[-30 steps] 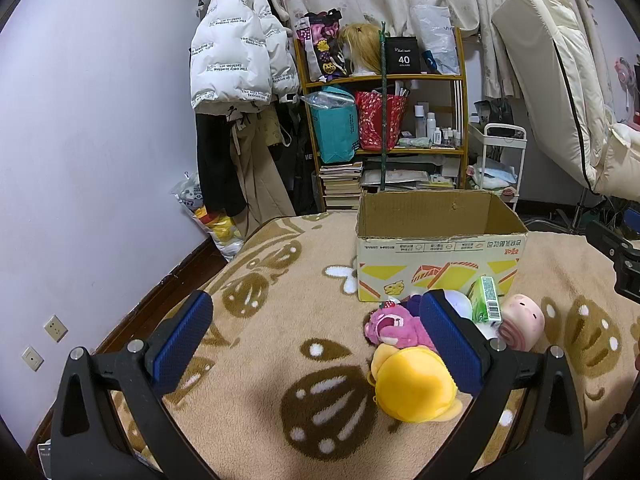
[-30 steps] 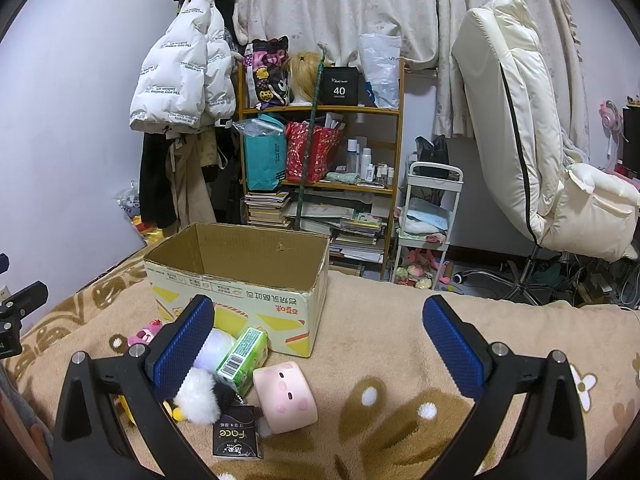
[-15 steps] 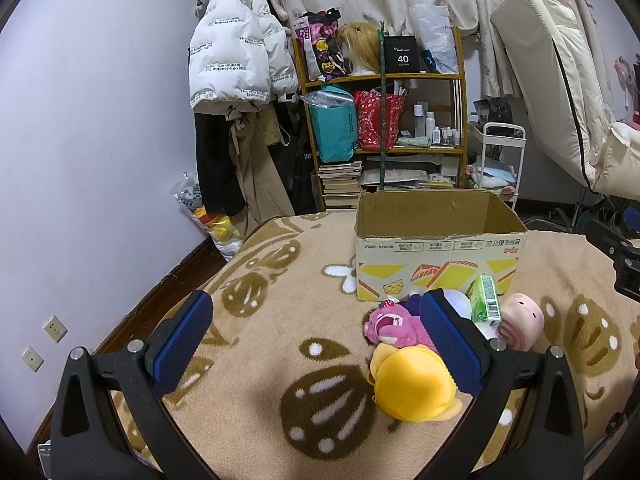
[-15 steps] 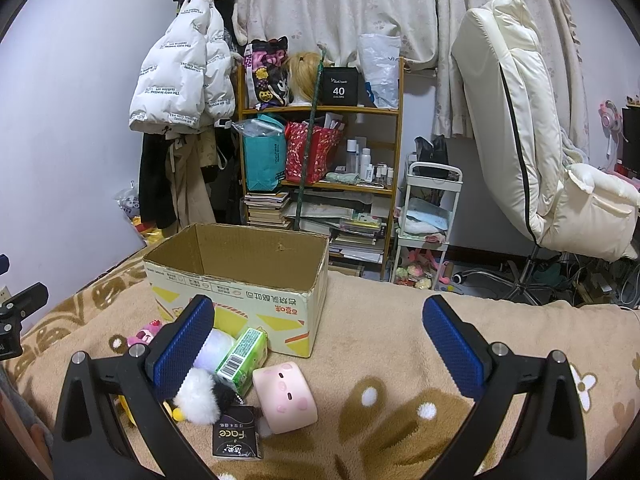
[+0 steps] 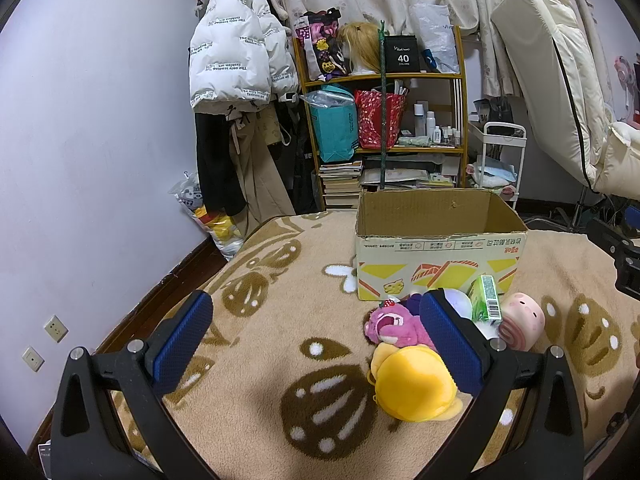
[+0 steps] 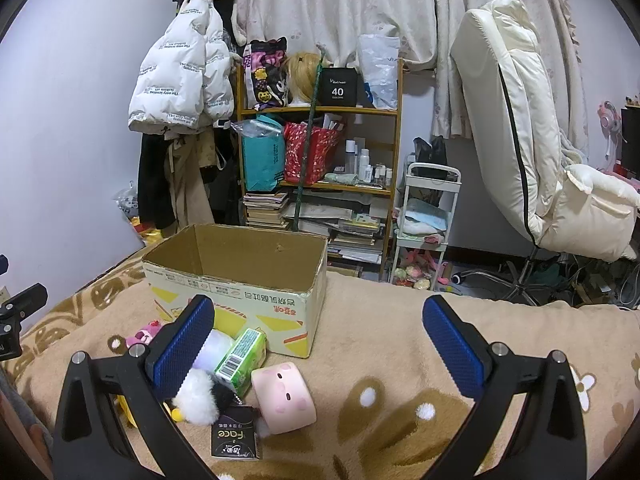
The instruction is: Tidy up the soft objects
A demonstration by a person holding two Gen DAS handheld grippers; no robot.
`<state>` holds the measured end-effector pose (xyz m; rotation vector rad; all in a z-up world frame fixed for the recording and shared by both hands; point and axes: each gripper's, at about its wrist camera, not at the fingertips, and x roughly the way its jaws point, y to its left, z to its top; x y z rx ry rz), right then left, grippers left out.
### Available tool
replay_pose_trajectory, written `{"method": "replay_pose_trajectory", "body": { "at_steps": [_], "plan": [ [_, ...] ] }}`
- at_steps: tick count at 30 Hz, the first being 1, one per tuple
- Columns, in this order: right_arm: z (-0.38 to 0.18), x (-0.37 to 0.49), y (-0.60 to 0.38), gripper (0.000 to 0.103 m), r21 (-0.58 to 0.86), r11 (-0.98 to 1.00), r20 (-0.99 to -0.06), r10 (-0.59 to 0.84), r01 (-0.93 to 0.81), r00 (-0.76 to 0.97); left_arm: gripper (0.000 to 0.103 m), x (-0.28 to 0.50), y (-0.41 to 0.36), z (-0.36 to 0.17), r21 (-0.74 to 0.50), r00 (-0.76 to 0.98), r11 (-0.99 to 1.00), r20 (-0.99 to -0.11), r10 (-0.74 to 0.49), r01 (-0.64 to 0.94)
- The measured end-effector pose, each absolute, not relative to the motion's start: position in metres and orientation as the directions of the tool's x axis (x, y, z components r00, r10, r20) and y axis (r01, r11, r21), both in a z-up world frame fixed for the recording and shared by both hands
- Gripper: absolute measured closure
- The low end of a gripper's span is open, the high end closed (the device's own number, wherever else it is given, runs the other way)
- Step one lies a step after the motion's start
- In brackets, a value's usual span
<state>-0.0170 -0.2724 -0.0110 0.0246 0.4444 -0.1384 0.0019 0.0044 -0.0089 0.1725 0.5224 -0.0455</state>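
Both wide open & empty: soft-toy pile incl yellow plush (image 5: 412,388) lies on blanket in front of cardboard box (image 5: 440,256), fwd-right of left hand-held gripper (image 5: 316,336), fwd-left of right hand-held gripper (image 6: 318,344); left looks nearer, pink pig plush (image 6: 284,398) nearer right

The left tool (image 5: 316,338) and right tool (image 6: 318,340) both hover with blue pads spread wide, gripping nothing.
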Motion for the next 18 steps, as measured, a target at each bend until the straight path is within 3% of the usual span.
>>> {"method": "replay_pose_trajectory", "body": {
  "at_steps": [18],
  "plan": [
    [-0.0102, -0.0173, -0.2721, 0.000, -0.007, 0.990, -0.431, -0.128, 0.139, 0.893, 0.001, 0.0025, 0.0043, -0.0087, 0.154, 0.864, 0.984, -0.503, 0.002, 0.087]
  ]
}}
